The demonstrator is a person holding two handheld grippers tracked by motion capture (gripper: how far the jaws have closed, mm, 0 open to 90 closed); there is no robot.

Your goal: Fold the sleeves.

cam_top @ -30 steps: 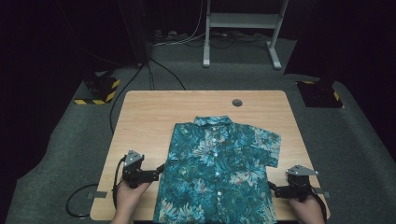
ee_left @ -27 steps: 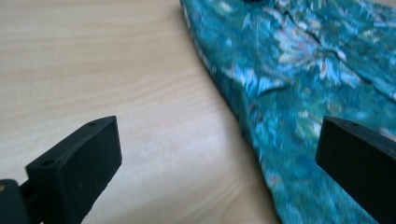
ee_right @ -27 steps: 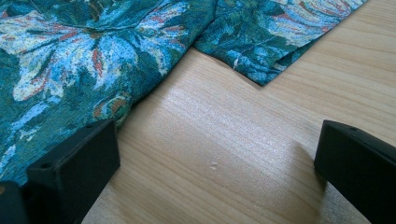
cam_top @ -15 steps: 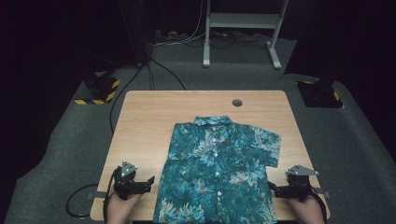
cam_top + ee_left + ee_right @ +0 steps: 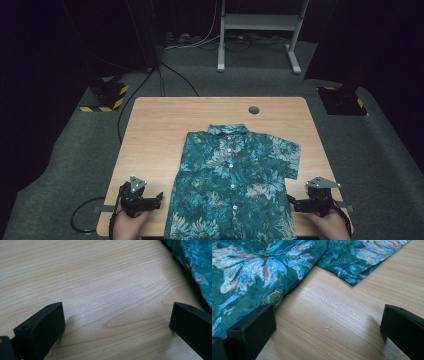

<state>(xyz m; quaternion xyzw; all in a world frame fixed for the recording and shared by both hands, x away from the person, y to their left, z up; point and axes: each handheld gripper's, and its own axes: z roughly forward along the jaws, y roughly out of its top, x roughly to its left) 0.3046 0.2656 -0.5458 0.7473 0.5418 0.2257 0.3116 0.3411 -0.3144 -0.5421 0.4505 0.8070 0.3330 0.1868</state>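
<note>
I have one shirt (image 5: 235, 187) lying flat, front up and buttoned, on the near half of the table (image 5: 165, 125), collar toward the far side and hem at the near edge. My judgement is that the step in hand is the approach: both tongs sit low at the near corners, one on each side of the shirt, and neither has taken cloth.

My left gripper (image 5: 159, 200) rests on bare wood just beside the shirt's left side, jaws spread wide and empty; in the left gripper view the cloth edge (image 5: 197, 267) lies beyond the right-hand jaw, apart from it. My right gripper (image 5: 291, 201) is also spread wide and empty; in the right gripper view its left-hand jaw is at the shirt's side edge (image 5: 249, 285), whether touching I cannot tell, and the short sleeve (image 5: 362, 262) lies ahead.

Next move, as I judge it: slide each set of jaws inward over the lower side seams, then close on the fabric.

Count: one shirt, one table, two grippers.
</note>
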